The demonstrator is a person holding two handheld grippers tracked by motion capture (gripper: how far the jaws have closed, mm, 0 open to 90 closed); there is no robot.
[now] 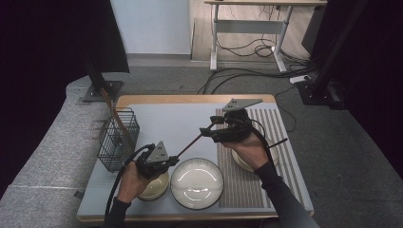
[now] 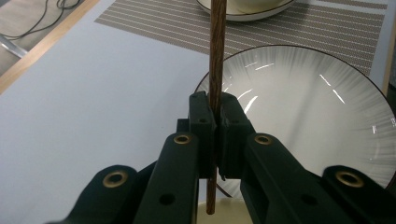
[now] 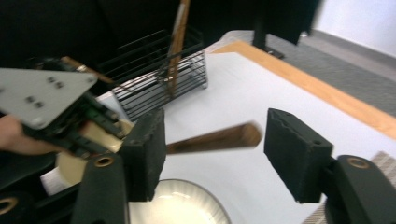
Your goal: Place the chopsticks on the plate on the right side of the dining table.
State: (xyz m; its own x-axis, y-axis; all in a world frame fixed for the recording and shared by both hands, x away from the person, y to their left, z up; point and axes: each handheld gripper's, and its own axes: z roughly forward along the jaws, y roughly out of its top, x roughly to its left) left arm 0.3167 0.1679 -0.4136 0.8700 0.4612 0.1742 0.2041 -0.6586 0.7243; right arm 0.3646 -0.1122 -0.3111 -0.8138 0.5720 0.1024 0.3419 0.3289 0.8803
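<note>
Closest to us, the left hand (image 1: 130,183) sat over a cream bowl (image 1: 154,187) at the front edge of the bench (image 1: 176,118). Just beside that bowl lay a wide white dish (image 1: 196,183), with nothing on it that we could see.

The left claw (image 2: 216,109) was clamped tight on the thin end of a dark wooden stick (image 2: 217,46). Its two pads pinched the stick with no gap on either side. From there the stick ran up and away over the rim of the dish, off the bench along its whole length.

At the thick end we found the right claw (image 3: 212,140) standing wide. The stick's blunt tip hung between its pads, and we saw clear space on both sides, so it was gripping nothing. By our reckoning the hand-over was as good as done, because the left side alone carried the stick.

Below the right hand a second bowl (image 1: 240,161) rested on a striped mat (image 1: 280,137), partly hidden by the hand.

Further off, at the left of the bench, stood a wire basket (image 1: 118,137) with one other stick (image 1: 111,111) leaning out of it. The basket was well apart from the stick we held.

We judged that setting the stick down was all still to do. We couldn't tell whether it was bound for the basket or for one of the dishes. The right claw also had to draw clear of the tip first.
</note>
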